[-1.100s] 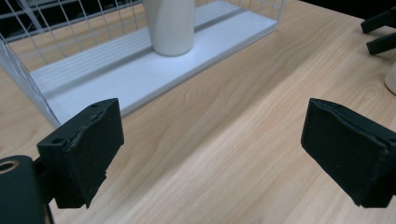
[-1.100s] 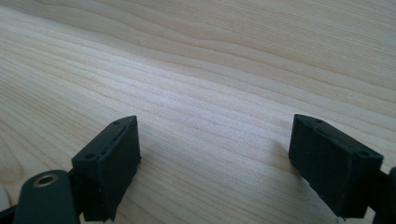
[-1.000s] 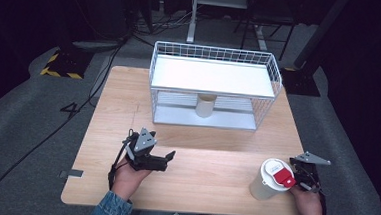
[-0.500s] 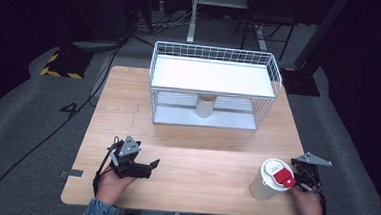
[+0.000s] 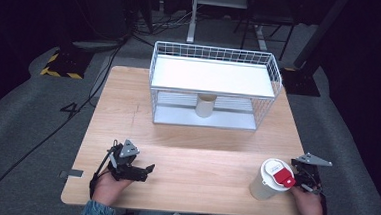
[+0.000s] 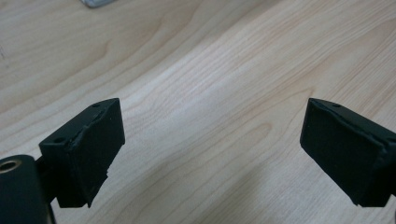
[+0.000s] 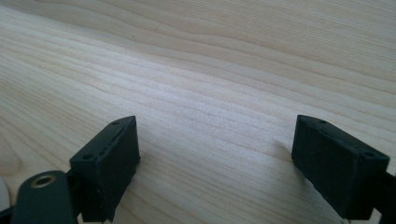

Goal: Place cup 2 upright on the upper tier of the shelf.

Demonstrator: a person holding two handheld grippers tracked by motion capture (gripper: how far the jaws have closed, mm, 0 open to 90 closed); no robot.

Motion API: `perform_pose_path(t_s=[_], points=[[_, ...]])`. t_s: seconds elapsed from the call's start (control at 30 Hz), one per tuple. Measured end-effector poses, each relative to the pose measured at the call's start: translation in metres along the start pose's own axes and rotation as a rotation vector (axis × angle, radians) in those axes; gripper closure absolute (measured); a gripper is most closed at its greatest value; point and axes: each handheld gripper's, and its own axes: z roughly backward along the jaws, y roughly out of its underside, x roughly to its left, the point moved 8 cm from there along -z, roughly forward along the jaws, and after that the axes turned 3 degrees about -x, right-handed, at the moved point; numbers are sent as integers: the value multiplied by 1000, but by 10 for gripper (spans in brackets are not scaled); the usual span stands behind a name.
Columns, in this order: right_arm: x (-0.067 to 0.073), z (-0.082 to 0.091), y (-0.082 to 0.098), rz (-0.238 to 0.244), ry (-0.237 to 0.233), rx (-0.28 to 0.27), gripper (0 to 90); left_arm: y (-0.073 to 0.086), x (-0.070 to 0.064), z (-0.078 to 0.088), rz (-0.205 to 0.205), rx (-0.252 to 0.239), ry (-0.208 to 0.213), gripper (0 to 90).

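Note:
A white paper cup (image 5: 270, 181) with a white lid and a red tab stands near the table's front right corner. My right gripper (image 5: 299, 178) sits just right of it, held low over the wood. Its jaws (image 7: 215, 140) have just been opening and stand apart with only bare table between them. My left gripper (image 5: 143, 170) lies low at the front left, pointing right. Its jaws (image 6: 210, 130) are open over bare wood.
A white wire rack (image 5: 215, 76) with a flat shelf stands at the back middle of the wooden table (image 5: 200, 153). A second pale cup (image 5: 204, 106) stands under that shelf. Dark floor with cables surrounds the table.
My left gripper has moved left and down toward the table's front edge. The right gripper and the cup have stayed where they were.

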Motion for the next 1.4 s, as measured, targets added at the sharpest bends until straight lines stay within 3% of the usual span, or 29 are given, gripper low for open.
perform_pose_path(t_s=[0.43,0.5,0.57,0.8,1.4], points=[[0,1,1,5,-9,4,155,15,8,-10,24,69,-41,71],[0,1,1,4,-8,2,155,18,10,-13,7,90,-49,71],[0,1,1,4,-8,2,155,18,11,-14,-10,90,-63,61],[0,1,1,5,-9,4,155,18,11,-19,3,77,-74,1],[1,4,-1,24,-3,-4,153,15,9,-22,15,75,-75,2]])
